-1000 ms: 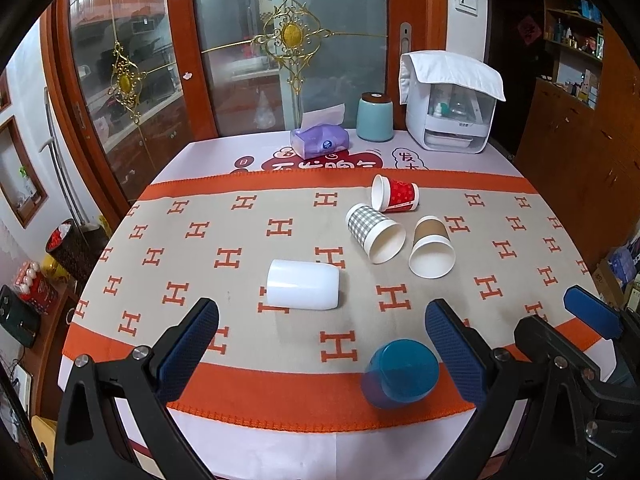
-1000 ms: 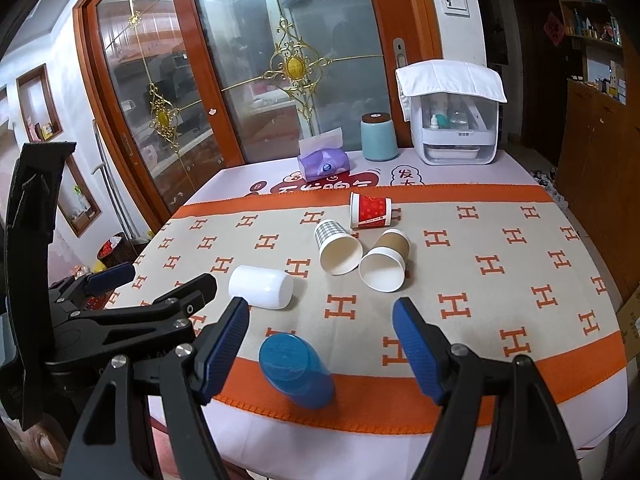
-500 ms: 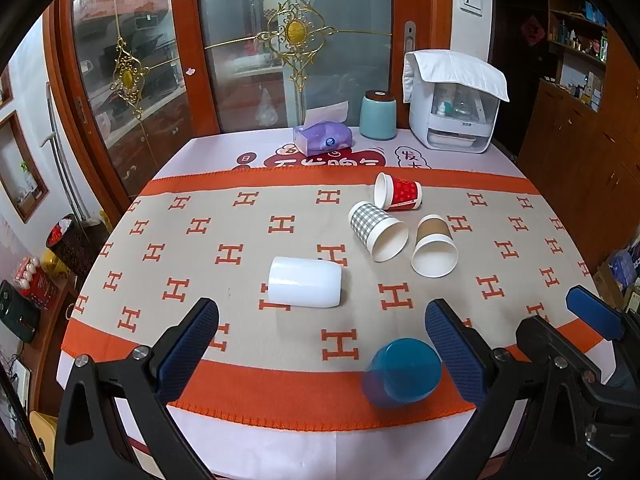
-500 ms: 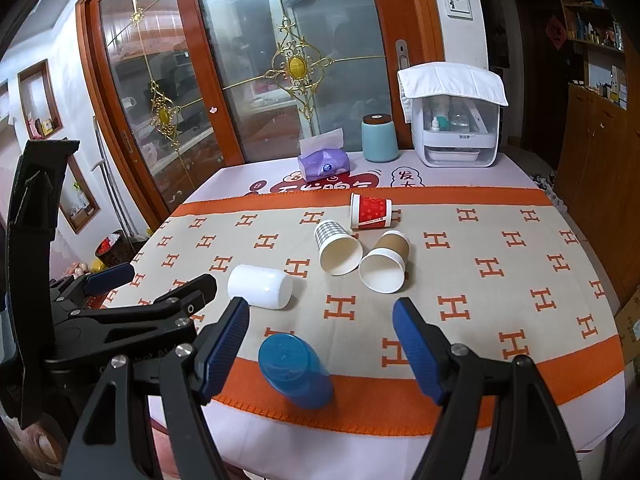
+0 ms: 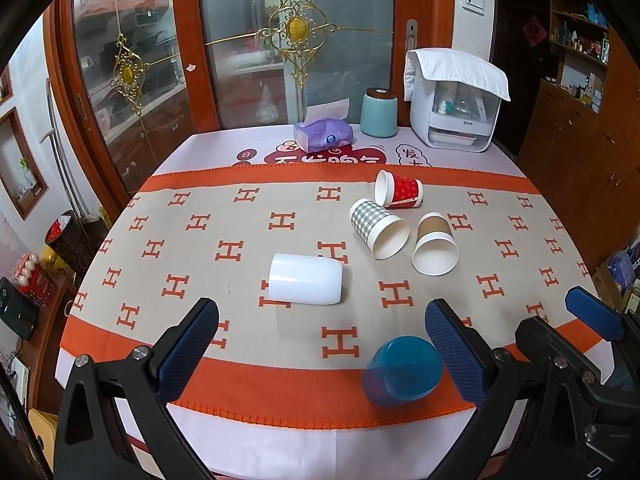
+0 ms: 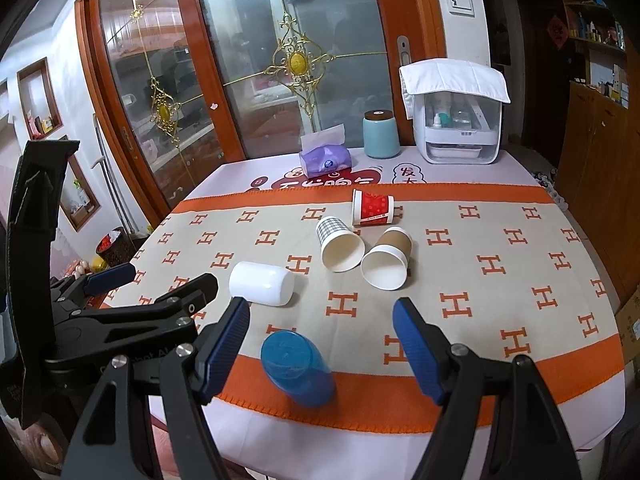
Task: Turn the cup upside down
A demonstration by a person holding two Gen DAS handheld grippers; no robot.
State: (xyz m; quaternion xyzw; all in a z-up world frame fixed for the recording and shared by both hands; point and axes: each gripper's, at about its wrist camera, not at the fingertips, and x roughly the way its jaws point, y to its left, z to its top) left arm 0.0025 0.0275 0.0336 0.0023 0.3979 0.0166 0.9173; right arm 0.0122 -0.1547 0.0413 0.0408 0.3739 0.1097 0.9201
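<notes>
Several cups lie on their sides on the patterned tablecloth. A blue plastic cup [image 5: 402, 369] [image 6: 297, 367] lies nearest, on the orange band by the front edge. A white cup [image 5: 305, 279] [image 6: 262, 278] lies mid-table. Behind it lie a checked paper cup [image 5: 378, 228] [image 6: 340, 243], a brown paper cup [image 5: 435, 249] [image 6: 387, 257] and a red paper cup [image 5: 398, 195] [image 6: 372, 208]. My left gripper [image 5: 322, 350] is open and empty, short of the white cup. My right gripper [image 6: 322, 346] is open and empty, its jaws either side of the blue cup and above it.
At the table's far edge stand a purple tissue pack [image 5: 323, 135], a teal canister [image 5: 379, 113] and a white appliance under a cloth [image 5: 456, 100]. Glass doors stand behind. A wooden cabinet [image 5: 580, 152] is at the right.
Both views have shifted only slightly; the table sits a little lower in the frames. No cup has moved and both grippers stay open.
</notes>
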